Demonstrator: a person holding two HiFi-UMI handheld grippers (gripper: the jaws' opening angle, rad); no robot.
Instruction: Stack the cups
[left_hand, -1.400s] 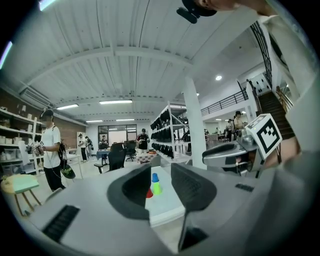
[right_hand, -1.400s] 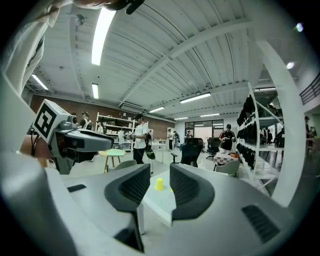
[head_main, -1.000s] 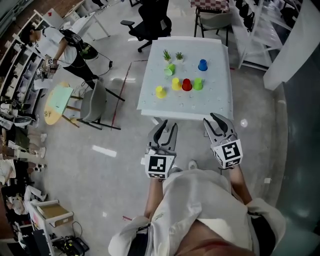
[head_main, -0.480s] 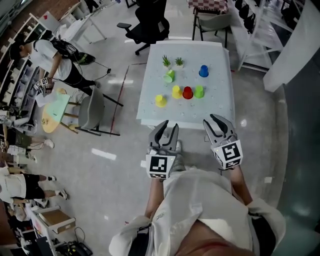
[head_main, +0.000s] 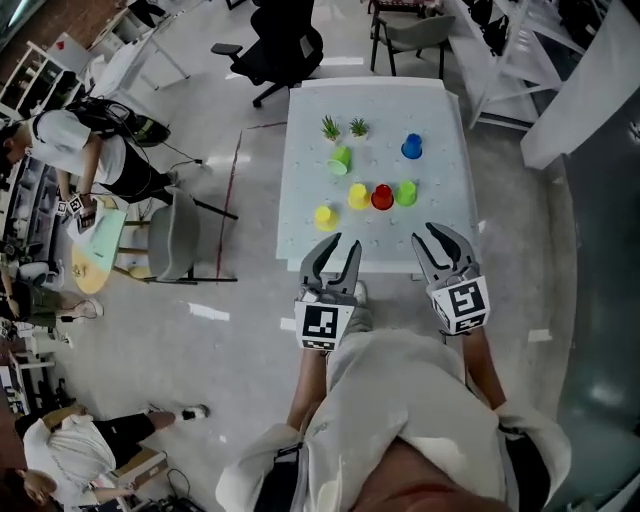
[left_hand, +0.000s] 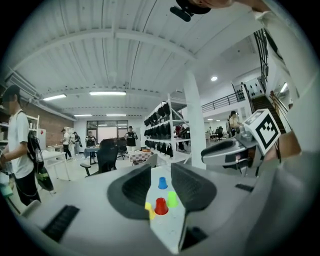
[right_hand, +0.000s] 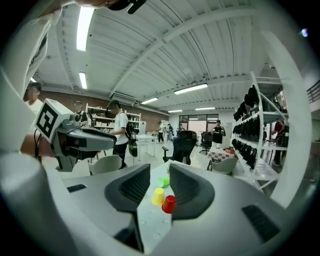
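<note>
Left gripper (head_main: 338, 250), right gripper (head_main: 435, 240): jaws apart, empty, at near counter (head_main: 440, 110) edge. Close in level; take isolated blue cup (head_main: 411, 147) first, jaws across wall.

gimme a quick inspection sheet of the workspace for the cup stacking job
surface: white table, bare apart from cups and plants
job's things: six cups, none stacked; blue cup far right; red cup between yellow cup and green cup; front yellow cup; tipped green cup on its side
clutter: two small plants at the far edge
grippers: left gripper and right gripper at the table's near edge, jaws apart, nothing held
cables: nothing seen on the table
surroundings: black office chair beyond the table, grey chair left of it, a person bending at far left
</note>
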